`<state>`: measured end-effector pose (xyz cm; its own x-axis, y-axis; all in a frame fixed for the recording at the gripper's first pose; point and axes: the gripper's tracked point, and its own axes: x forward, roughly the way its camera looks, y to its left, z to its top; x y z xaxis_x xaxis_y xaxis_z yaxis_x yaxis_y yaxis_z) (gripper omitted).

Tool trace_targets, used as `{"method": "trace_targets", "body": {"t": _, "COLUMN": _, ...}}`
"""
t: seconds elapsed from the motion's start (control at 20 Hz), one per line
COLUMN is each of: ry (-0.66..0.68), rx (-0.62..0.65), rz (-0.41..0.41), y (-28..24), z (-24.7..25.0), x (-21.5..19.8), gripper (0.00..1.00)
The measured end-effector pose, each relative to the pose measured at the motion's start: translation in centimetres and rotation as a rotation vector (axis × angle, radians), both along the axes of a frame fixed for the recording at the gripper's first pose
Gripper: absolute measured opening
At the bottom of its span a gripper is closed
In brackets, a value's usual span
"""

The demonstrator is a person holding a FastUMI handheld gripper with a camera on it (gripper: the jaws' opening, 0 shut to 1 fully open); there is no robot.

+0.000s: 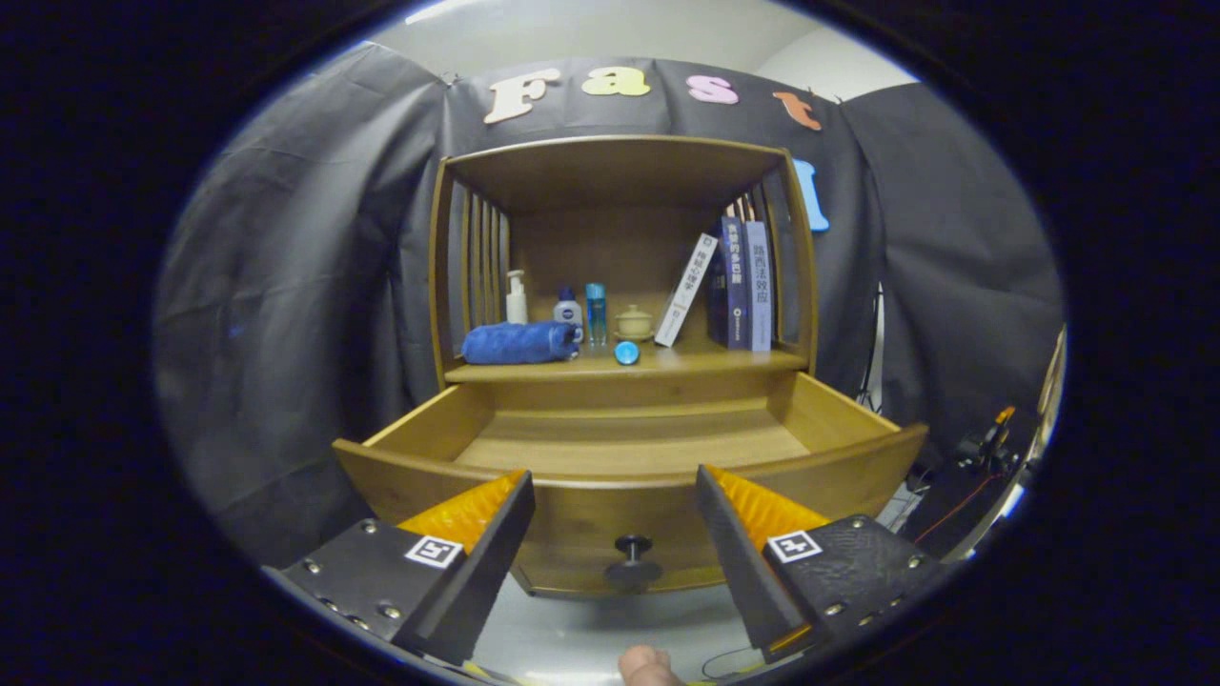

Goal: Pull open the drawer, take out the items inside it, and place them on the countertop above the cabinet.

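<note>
The wooden drawer [629,448] is pulled out toward me, and the part of its floor that I can see is bare. Its dark round knob [633,548] sits on the drawer front, between my fingers and a little below their tips. My gripper [615,476] is open, held in front of the drawer with nothing between the fingers. On the countertop [686,362] above the drawer lie a rolled blue towel [519,343] and a small blue cylinder [626,353] on its side near the front edge.
Further back on the countertop stand a white pump bottle [516,297], a small white-and-blue bottle [568,310], a tall blue bottle [596,312] and a small lidded cup [634,322]. Books [739,286] lean at the right. Cables and gear [991,443] sit right of the cabinet.
</note>
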<state>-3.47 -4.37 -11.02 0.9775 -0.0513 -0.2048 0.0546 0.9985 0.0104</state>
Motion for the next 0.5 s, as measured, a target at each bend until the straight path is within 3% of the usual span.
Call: {"method": "trace_targets", "body": {"t": 0.5, "ry": 0.061, "rx": -0.002, "rz": -0.019, "y": 0.5, "z": -5.0, "x": 0.9, "gripper": 1.00}}
